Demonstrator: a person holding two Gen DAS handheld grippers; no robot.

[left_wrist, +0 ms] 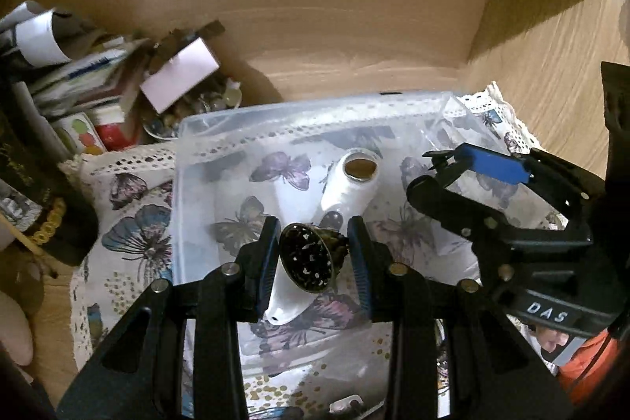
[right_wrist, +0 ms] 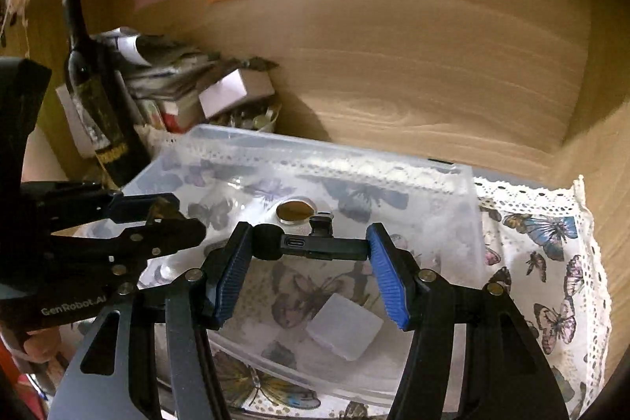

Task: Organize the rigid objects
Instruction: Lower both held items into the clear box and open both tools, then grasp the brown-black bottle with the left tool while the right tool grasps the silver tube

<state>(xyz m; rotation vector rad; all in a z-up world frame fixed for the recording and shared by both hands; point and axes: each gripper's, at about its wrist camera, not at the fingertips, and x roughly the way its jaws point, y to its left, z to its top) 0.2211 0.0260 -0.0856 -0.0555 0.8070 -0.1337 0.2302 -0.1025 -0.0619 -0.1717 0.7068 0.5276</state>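
A clear plastic bin (left_wrist: pixel 189 191) sits on a butterfly-print cloth (left_wrist: pixel 130 223) edged with lace, inside a wooden alcove whose back wall (right_wrist: pixel 393 65) rises just behind the bin's far rim; the left gripper (left_wrist: pixel 313 254) hangs over the bin's near half with its blue pads (left_wrist: pixel 360 262) on either side of a dark speckled round object (left_wrist: pixel 309 262), the pads appearing to touch its sides, so it seems clenched on that piece, which is held above a white curved fixture (left_wrist: pixel 350 191) lying on the bin floor; the right gripper (right_wrist: pixel 311 264) is over the middle of the bin, its jaws set wide and pressed against the two ends of a black gadget with a USB-C port (right_wrist: pixel 311 245), which spans the gap crosswise; a translucent square block (right_wrist: pixel 344 331) rests on the bin floor below it, near the front wall; to the left, a dark bottle (right_wrist: pixel 90 93) and a heap of papers and boxes (left_wrist: pixel 78 73) crowd the bin's left edge; on the right, bare cloth lies between the bin's wall and the alcove's side panel (right_wrist: pixel 606 184), giving open room there; the bin's far-right floor is also unoccupied.
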